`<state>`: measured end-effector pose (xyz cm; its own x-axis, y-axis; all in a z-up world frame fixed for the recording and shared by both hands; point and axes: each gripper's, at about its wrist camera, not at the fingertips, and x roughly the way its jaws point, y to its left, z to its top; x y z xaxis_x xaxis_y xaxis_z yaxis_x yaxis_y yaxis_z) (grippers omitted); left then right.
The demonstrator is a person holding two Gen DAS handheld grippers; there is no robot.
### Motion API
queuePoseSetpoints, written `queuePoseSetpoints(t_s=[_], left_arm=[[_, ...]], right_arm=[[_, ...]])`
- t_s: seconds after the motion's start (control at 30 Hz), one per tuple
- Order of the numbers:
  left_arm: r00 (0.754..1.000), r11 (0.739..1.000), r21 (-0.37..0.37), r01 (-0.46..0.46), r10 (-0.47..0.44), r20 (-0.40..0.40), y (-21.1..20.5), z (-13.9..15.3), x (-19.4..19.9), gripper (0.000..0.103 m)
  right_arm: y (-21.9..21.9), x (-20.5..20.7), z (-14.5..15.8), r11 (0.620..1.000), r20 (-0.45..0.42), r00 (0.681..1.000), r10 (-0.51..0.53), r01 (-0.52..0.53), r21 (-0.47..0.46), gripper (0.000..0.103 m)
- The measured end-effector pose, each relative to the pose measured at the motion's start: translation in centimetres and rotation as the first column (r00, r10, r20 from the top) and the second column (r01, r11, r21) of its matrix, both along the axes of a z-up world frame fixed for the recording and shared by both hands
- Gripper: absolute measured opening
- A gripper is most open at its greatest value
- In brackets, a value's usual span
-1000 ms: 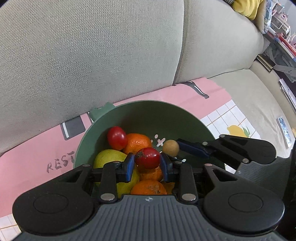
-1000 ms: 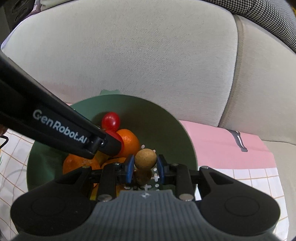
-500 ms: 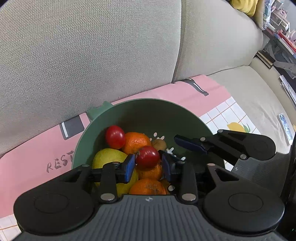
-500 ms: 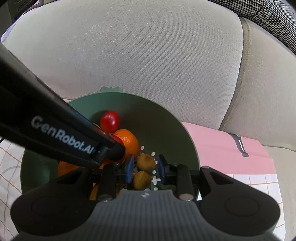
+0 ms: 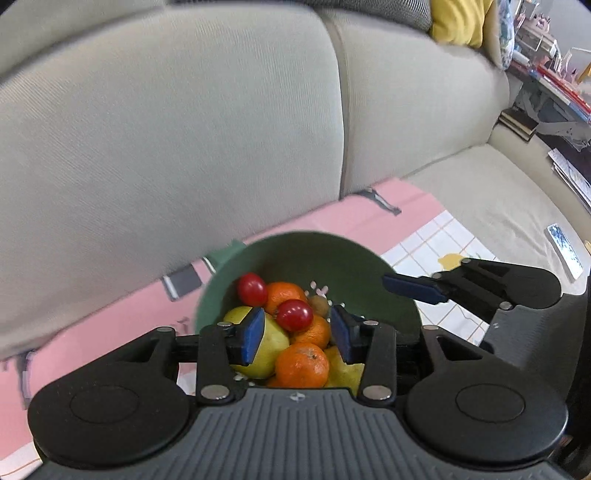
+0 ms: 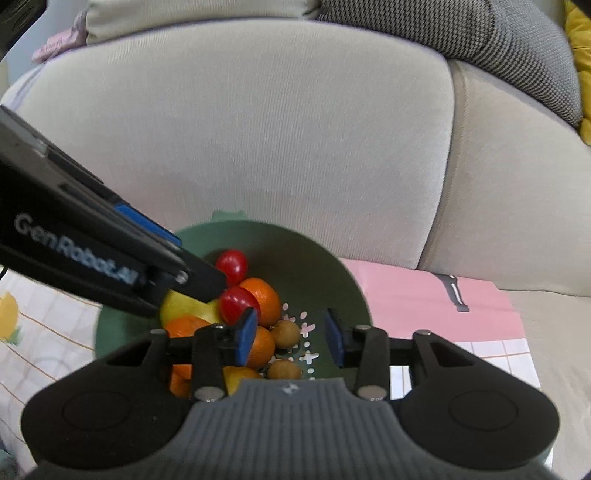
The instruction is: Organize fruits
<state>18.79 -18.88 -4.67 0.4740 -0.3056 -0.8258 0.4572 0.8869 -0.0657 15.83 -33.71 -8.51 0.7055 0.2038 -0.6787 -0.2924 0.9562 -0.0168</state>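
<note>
The green bowl (image 5: 303,254) sits on a pink and white checked mat (image 5: 373,218) laid on the seat of a beige sofa (image 5: 166,129), close against the back cushion.

Counted across both views, the bowl holds two red tomatoes, one at the back (image 5: 252,289) and one (image 5: 294,314) resting on top of the pile. There are at least three oranges: one at the back (image 5: 286,294), one in the middle (image 5: 314,331), one nearest (image 5: 301,363). A yellow-green pear (image 5: 267,341) lies on the left, with more yellow fruit partly hidden on the right. Two small brown round fruits (image 6: 286,333) (image 6: 283,369) lie on the bowl's perforated floor in the right wrist view.

The left gripper (image 5: 297,334) hangs over the pile with its blue-padded fingers (image 5: 253,334) spread wide, gripping nothing. The right gripper (image 6: 290,336) is likewise spread apart and empty above the brown fruits.

A yellow cushion (image 5: 458,18) and a checked grey cushion (image 6: 480,44) rest on the sofa top. A cluttered shelf area (image 5: 546,62) stands at far right, blurred.
</note>
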Motion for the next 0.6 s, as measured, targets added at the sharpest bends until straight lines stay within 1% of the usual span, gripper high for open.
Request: queuePoseSetpoints(t_s=[0.03, 0.1, 0.2, 0.27, 0.33, 0.4, 0.47, 0.57, 0.6], left_arm=[[1.000, 1.000, 0.001, -0.004, 0.004, 0.026, 0.2, 0.8, -0.6, 0.052], [0.997, 1.000, -0.004, -0.013, 0.013, 0.071, 0.8, 2.3, -1.7, 0.053], [0.989, 1.000, -0.012, -0.028, 0.030, 0.144, 1.7, 4.6, -3.6, 0.054], [0.978, 0.999, -0.015, -0.042, 0.044, 0.202, 2.3, 6.2, -5.1, 0.056], [0.962, 0.998, -0.015, -0.058, 0.060, 0.267, 2.9, 7.7, -6.8, 0.064], [0.941, 0.997, -0.006, -0.080, 0.077, 0.328, 3.4, 8.9, -8.4, 0.068], [0.914, 0.995, 0.011, -0.104, 0.091, 0.394, 3.9, 10.0, -10.2, 0.072], [0.876, 0.991, 0.028, -0.132, 0.103, 0.470, 4.6, 11.0, -12.9, 0.081], [0.867, 0.989, 0.030, -0.142, 0.109, 0.487, 4.9, 11.3, -13.7, 0.086]], right_arm=[[-0.1, -0.5, 0.6, 1.000, 0.005, 1.000, -0.002, 0.002, 0.013, 0.043], [-0.5, -1.2, 2.0, 0.999, 0.018, 1.000, -0.007, 0.007, 0.044, 0.046], [-0.6, -2.7, 4.0, 0.996, 0.045, 0.999, -0.015, 0.011, 0.086, 0.054], [-0.8, -3.8, 5.5, 0.993, 0.069, 0.997, -0.019, 0.010, 0.118, 0.064], [-0.7, -4.7, 7.0, 0.989, 0.096, 0.995, -0.019, 0.005, 0.146, 0.070], [-0.5, -5.8, 8.4, 0.986, 0.119, 0.993, -0.014, -0.006, 0.168, 0.071], [-0.4, -7.5, 9.6, 0.981, 0.136, 0.991, -0.004, -0.022, 0.191, 0.079], [-0.1, -9.3, 10.8, 0.966, 0.138, 0.990, 0.011, -0.047, 0.254, 0.081], [0.0, -9.9, 11.1, 0.960, 0.135, 0.991, 0.014, -0.051, 0.274, 0.082]])
